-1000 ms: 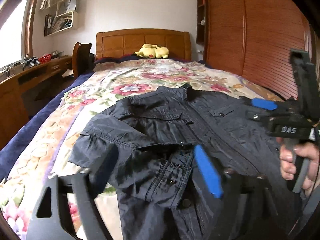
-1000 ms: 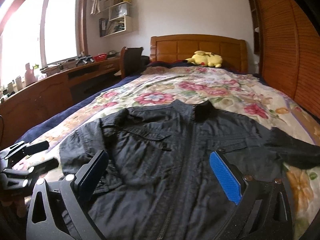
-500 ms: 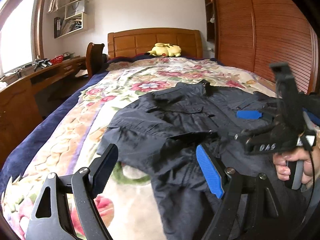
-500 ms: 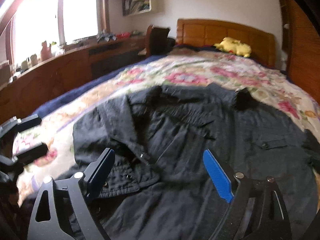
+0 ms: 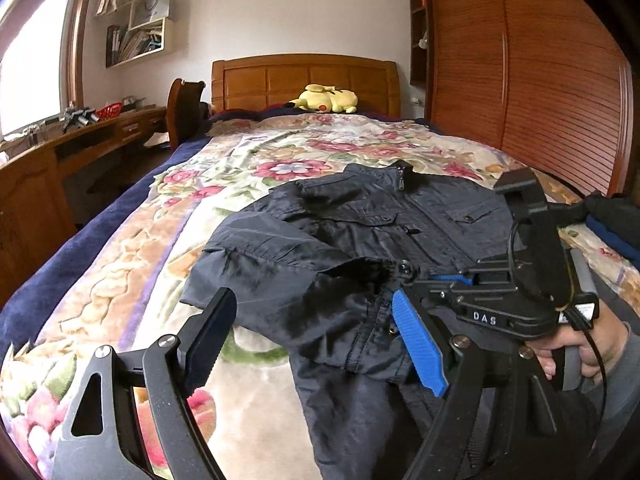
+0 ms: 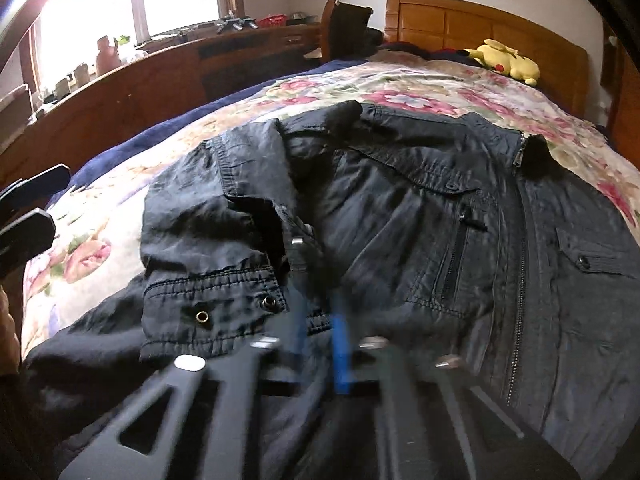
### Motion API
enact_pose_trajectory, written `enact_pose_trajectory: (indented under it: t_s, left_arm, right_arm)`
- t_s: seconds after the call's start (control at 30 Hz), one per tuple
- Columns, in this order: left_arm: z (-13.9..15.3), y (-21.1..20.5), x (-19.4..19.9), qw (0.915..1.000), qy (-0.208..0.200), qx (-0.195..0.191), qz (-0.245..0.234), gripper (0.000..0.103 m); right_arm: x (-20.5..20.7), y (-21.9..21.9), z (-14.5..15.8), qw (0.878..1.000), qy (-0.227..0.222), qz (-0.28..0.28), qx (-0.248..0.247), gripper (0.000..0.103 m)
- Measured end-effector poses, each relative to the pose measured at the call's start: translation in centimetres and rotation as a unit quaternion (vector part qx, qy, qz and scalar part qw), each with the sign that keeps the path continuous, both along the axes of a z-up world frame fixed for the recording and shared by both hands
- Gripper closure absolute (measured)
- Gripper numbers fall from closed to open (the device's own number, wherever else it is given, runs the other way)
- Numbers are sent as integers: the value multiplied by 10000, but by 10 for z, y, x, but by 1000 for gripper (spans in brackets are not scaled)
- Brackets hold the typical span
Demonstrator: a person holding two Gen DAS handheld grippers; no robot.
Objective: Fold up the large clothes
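A dark navy jacket (image 5: 360, 232) lies face up on the floral bed cover, zipped, collar toward the headboard. Its left sleeve is folded across the chest, cuff (image 6: 212, 312) with snap buttons near the middle. My left gripper (image 5: 316, 344) is open and empty, hovering over the folded sleeve. My right gripper (image 6: 320, 320) is motion-blurred, its blue pads nearly together on the jacket fabric beside the cuff; it also shows in the left wrist view (image 5: 452, 280), pinching the fabric edge. The left gripper's fingers (image 6: 28, 208) show at the left edge of the right wrist view.
The bed (image 5: 132, 260) has a wooden headboard (image 5: 304, 80) with a yellow plush toy (image 5: 326, 98). A wooden desk (image 5: 60, 152) and chair (image 5: 186, 108) stand left. A slatted wardrobe (image 5: 540, 80) runs along the right. More dark clothing (image 5: 616, 220) lies at the right.
My right gripper swung left across the jacket and closed on the fabric by the cuff. My left gripper let the sleeve lie folded and drew back, still open.
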State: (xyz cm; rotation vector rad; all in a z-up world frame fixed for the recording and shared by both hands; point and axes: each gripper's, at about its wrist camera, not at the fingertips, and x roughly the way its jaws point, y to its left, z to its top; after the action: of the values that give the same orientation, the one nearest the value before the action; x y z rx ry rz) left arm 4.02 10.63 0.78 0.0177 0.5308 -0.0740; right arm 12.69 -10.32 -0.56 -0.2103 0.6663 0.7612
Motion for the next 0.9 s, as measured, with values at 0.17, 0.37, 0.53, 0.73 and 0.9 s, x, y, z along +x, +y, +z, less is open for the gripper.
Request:
enact_pose_trajectory:
  t_s: [0.17, 0.37, 0.53, 0.73, 0.9]
  left_arm:
    - [3, -7, -2, 10000, -29, 1, -77, 22]
    - [16, -20, -9, 9996, -214, 12, -181, 22]
    - [28, -37, -13, 9990, -311, 9, -319, 22]
    - [51, -50, -26, 9971, -606, 111, -436, 22]
    - [62, -52, -31, 9965, -720, 151, -386, 22]
  right_arm:
    - [-19, -9, 12, 9991, -352, -149, 195, 101]
    - [-43, -41, 36, 9937, -932, -509, 367, 101]
    - [-48, -77, 41, 9873, -1199, -999, 294, 101]
    - [-48, -105, 38, 9813, -1261, -1438, 227, 101]
    - [-53, -115, 37, 9770, -1343, -1649, 141, 101]
